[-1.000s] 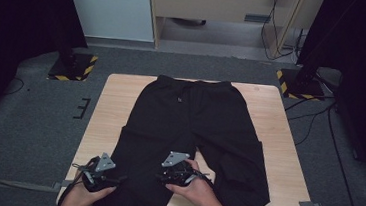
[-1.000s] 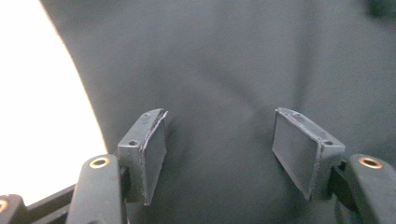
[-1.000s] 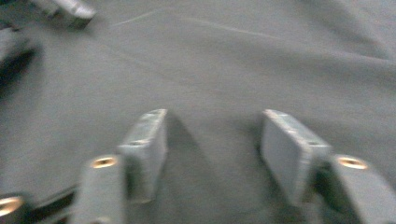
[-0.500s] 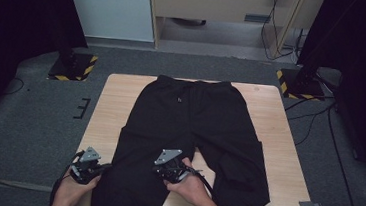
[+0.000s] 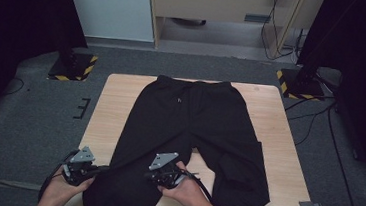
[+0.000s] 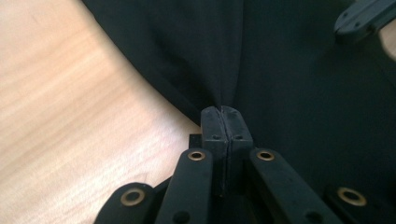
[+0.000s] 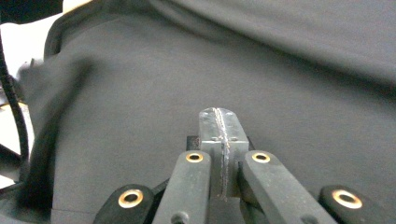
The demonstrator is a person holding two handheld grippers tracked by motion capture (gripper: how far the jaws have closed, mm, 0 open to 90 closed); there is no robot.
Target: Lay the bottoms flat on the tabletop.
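Black trousers lie flat on the wooden table, waistband at the far side and legs toward me. My left gripper is at the outer edge of the left-hand leg, near the hem. In the left gripper view its jaws are shut on a fold of the black cloth, which pulls up into a ridge at the pads. My right gripper sits at the inner edge of the same leg. In the right gripper view its jaws are pressed together on the dark fabric.
Bare wood shows left of the trousers and between the legs. Striped black-and-yellow stand bases sit on the grey floor behind the table, with cables at the right. A pale cabinet stands at the back.
Both grippers' jaws have closed on the left-hand trouser leg. The left gripper has slid outward to the left and risen a little, drawing the leg's edge with it. The right gripper has barely moved.
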